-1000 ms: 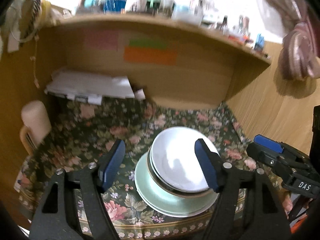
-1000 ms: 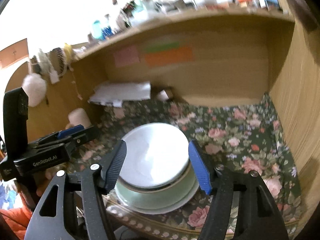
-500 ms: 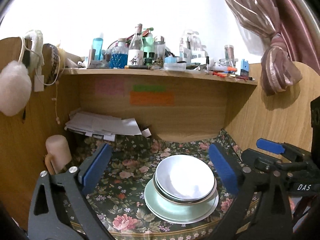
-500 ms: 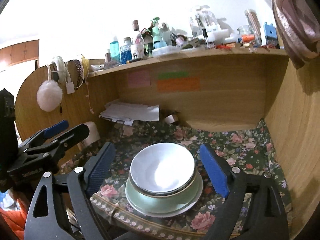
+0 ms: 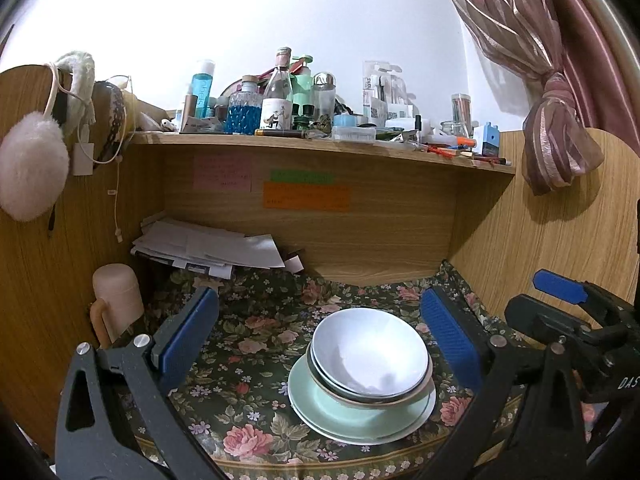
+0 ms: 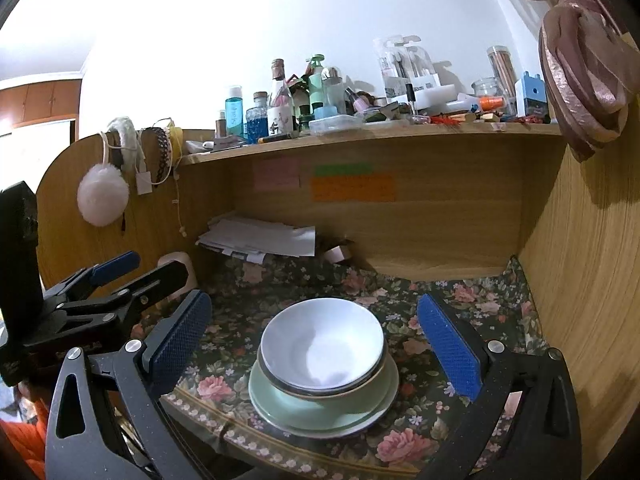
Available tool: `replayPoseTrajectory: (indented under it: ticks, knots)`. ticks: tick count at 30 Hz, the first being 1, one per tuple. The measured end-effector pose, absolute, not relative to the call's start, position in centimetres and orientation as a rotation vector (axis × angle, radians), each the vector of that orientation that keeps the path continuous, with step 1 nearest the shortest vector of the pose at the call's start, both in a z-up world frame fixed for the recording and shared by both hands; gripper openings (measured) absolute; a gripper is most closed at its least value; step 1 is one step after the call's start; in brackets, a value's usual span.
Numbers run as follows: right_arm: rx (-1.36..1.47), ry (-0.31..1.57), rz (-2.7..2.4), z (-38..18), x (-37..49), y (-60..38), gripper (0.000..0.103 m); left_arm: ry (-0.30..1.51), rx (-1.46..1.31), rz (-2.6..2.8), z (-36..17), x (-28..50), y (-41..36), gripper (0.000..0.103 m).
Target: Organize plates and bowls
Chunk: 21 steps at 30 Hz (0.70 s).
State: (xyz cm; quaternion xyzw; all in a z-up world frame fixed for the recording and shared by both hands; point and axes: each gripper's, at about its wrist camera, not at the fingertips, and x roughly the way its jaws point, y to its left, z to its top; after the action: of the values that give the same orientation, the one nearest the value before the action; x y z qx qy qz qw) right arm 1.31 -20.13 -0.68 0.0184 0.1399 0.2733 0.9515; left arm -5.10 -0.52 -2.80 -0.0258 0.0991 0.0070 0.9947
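Observation:
A stack of dishes stands on the floral tablecloth (image 5: 248,364) near the desk's front edge. A white bowl (image 5: 368,350) sits on top, nested in bowls below it, all on a pale green plate (image 5: 340,412). The same bowl (image 6: 322,344) and plate (image 6: 304,410) show in the right wrist view. My left gripper (image 5: 320,336) is open and empty, held back from the stack. My right gripper (image 6: 314,340) is open and empty too, also short of the stack. Each gripper appears in the other's view, right (image 5: 580,320) and left (image 6: 100,292).
A cream mug (image 5: 116,296) stands at the left wall. Loose papers (image 5: 208,246) lie at the back left. A shelf (image 5: 320,144) above carries bottles and clutter. Wooden walls close in the desk on both sides. A curtain (image 5: 556,152) hangs at the right.
Both grippers have pulled back and risen away from the stack, and their jaws have opened wider. The stack of dishes has not moved.

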Motion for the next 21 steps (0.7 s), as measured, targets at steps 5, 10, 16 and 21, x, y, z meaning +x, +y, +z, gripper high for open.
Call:
replayPoseTrajectory:
  ticks: [5,10,16,21]
  knots:
    - [0.038,0.278,0.551,-0.68,1.23,-20.01,0.103,0.202,-0.055,0.008,-2.88,-4.85,-0.46,0.103]
    - [0.041,0.283,0.552,-0.84,1.51,-19.94,0.103,0.203,-0.06,0.008,-2.9,-4.74,-0.47,0.103]
    - [0.048,0.283,0.558,-0.84,1.82,-20.25,0.103,0.207,-0.061,0.007,-2.97,-4.57,-0.46,0.103]
    - [0.052,0.283,0.556,-0.81,1.92,-20.25,0.103,0.209,-0.063,0.009,-3.07,-4.4,-0.57,0.103]
